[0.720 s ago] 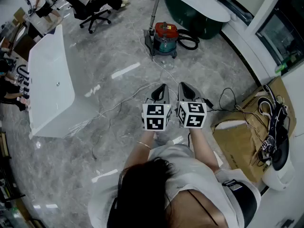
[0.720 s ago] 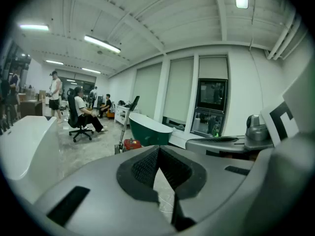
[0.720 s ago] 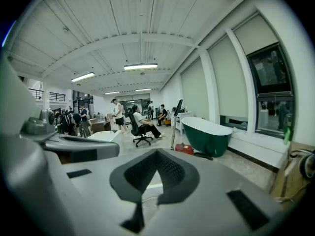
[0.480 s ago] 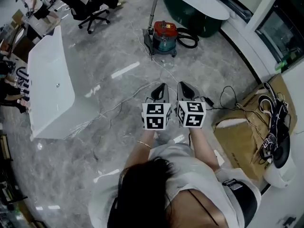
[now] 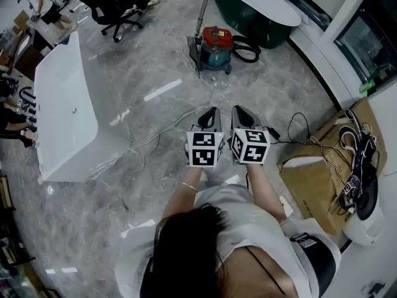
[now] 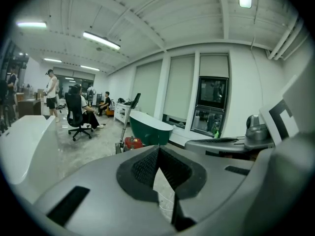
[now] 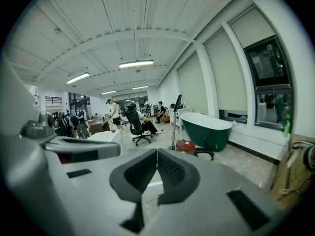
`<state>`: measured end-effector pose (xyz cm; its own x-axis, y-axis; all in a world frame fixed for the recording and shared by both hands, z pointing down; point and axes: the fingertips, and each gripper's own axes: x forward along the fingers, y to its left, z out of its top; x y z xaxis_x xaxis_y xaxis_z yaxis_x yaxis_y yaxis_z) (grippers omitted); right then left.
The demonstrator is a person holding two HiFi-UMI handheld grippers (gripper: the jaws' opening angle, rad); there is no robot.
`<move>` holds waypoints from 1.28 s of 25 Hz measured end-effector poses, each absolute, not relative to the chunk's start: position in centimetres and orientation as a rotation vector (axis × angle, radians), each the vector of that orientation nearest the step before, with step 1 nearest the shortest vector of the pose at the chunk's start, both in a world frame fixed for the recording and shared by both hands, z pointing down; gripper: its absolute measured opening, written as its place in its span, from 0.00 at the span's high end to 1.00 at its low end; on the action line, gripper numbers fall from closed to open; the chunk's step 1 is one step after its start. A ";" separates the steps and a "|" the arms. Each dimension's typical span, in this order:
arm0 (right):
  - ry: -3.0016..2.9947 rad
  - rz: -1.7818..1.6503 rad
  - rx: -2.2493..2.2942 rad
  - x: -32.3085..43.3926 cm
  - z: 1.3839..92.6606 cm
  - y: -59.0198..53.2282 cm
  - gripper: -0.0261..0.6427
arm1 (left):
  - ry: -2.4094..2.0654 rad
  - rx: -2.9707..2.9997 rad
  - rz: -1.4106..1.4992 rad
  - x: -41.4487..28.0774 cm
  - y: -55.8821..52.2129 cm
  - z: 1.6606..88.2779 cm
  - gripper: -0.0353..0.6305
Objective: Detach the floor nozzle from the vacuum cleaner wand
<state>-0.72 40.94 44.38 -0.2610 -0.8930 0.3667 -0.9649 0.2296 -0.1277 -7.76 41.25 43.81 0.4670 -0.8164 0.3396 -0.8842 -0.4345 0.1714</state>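
The vacuum cleaner (image 5: 216, 47) stands well ahead of me, in the upper middle of the head view, with open grey floor between it and my tools. Its wand (image 5: 202, 17) rises nearly upright from the floor. In the head view its long axis runs from the floor nozzle (image 5: 194, 59) up towards the top edge. The nozzle sits on the floor just left of the red canister, and a black hose (image 5: 248, 53) loops away on the canister's right.

I hold both tools side by side at mid-frame, angled a little downward and aimed roughly at the machine. In the left gripper view the wand (image 6: 129, 117) shows left of centre, above my jaws. In the right gripper view it (image 7: 175, 122) stands slightly right of centre. The nozzle lies a touch left of the line between my tools, so I judge the left gripper (image 5: 212, 112) marginally nearer, though both are well short of reach.

The left gripper's jaws are closed, their ribbed pads (image 6: 147, 165) meeting at the tip with nothing between them. The right gripper (image 5: 239, 110) is the same: jaws together, pads (image 7: 170, 170) meeting at the tip, nothing held.

I judge that I must close the gap first, then open before I can take the wand and the nozzle.
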 end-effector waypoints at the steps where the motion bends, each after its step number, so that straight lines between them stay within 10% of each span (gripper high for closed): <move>1: -2.283 0.478 1.760 -1.1 44.4 40.8 0.94 | -1.440 2.395 0.296 -8.1 41.0 43.9 0.94; 32: -2.234 0.494 1.843 -2.2 44.8 37.0 0.94 | -1.295 2.395 0.313 -9.8 37.1 45.6 0.94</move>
<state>-2.21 37.03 44.84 -0.2005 -0.9103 0.3621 -0.9782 0.1652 -0.1262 -9.78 37.12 45.62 0.5464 -0.7483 0.3762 -0.8375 -0.4921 0.2376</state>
